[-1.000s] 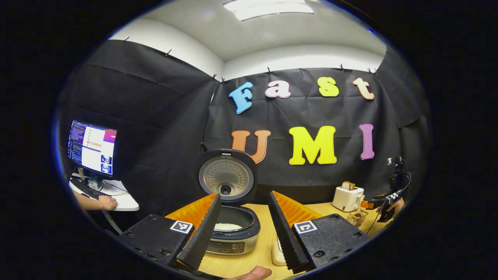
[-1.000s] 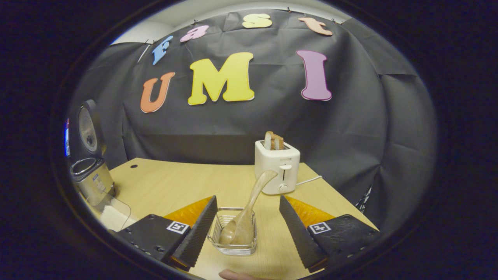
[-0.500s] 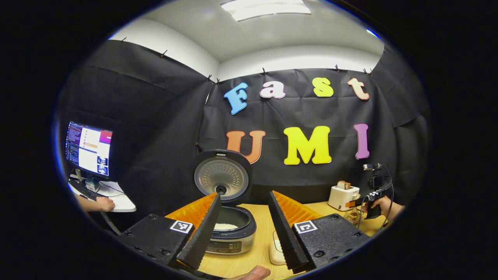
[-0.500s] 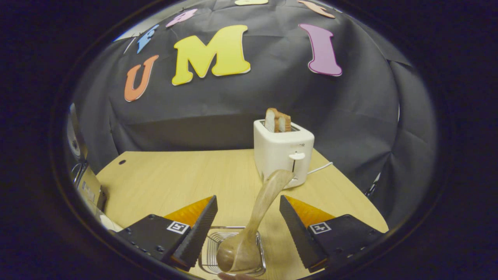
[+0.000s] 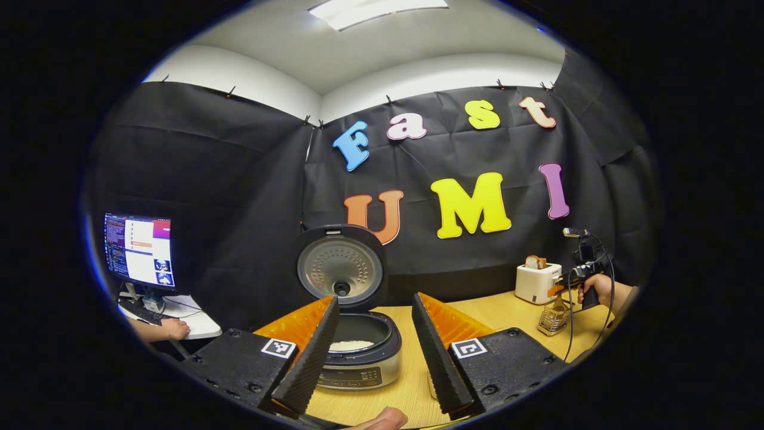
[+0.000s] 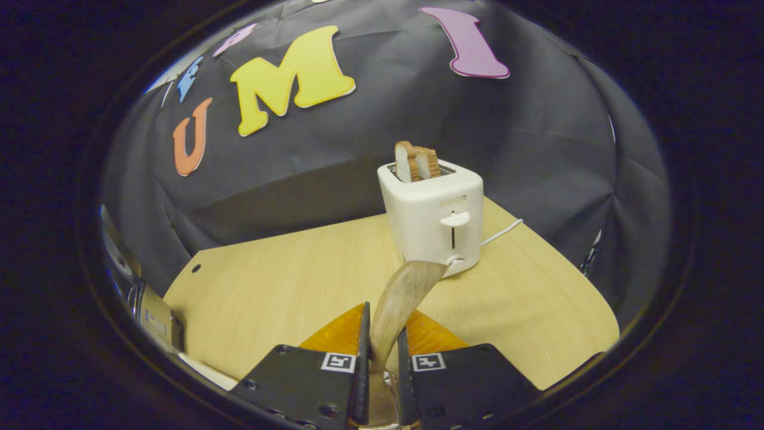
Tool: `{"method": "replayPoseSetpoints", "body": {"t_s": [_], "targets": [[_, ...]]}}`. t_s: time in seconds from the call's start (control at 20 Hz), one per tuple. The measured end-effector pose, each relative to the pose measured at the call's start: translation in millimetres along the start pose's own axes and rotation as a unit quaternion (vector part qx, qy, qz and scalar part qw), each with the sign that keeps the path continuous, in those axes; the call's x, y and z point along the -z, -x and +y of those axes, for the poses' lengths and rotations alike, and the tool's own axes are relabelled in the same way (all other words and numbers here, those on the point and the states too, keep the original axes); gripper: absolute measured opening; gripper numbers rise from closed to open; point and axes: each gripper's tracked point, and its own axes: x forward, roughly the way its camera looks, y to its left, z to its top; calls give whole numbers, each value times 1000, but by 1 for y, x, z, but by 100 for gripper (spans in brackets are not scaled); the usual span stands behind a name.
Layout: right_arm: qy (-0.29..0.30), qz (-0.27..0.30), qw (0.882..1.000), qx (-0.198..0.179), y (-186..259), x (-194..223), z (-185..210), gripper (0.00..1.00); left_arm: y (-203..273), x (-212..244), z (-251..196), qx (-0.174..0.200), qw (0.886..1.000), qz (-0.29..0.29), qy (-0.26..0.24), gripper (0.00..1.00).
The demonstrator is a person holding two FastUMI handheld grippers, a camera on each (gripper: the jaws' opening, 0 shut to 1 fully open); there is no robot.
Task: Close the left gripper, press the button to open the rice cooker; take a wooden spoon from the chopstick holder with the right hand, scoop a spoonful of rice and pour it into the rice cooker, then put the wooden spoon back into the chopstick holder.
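Observation:
In the left gripper view the rice cooker [image 5: 358,364] stands with its lid [image 5: 340,269] up and white rice showing in the pot. My left gripper [image 5: 373,352] is open in front of it, holding nothing. Far right in that view, a hand holds my right gripper [image 5: 564,286] over the wire chopstick holder [image 5: 552,321]. In the right gripper view my right gripper [image 6: 381,364] is shut on the handle of the wooden spoon [image 6: 406,289], which slants up to the right. The spoon's bowl is hidden below the fingers.
A white toaster [image 6: 433,218] with bread slices stands just beyond the spoon, its cord trailing right. The wooden table [image 6: 268,280] stretches left to the rice cooker [image 6: 152,316] at the view's edge. A monitor [image 5: 140,251] and a person's hand are at far left.
My right gripper came down over the holder and shut on the spoon handle. The left gripper stayed open and shifted only slightly.

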Motion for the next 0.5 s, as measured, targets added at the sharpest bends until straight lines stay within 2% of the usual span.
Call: {"method": "replayPoseSetpoints", "body": {"t_s": [0.05, 0.2, 0.45, 0.5], "targets": [[8, -4, 1000, -4, 4, 1, 1, 20, 1, 0, 1, 0, 1000, 1, 0, 79], [8, -21, 1000, -21, 30, -7, 10, 12, 1, -1, 4, -6, 1000, -1, -2, 79], [63, -48, 997, -1, 71, -17, 23, 13, 2, 7, 16, -28, 999, 21, 3, 79], [69, -59, 996, 4, 79, -22, 28, 7, 2, 6, 15, -29, 999, 21, 4, 79]]}}
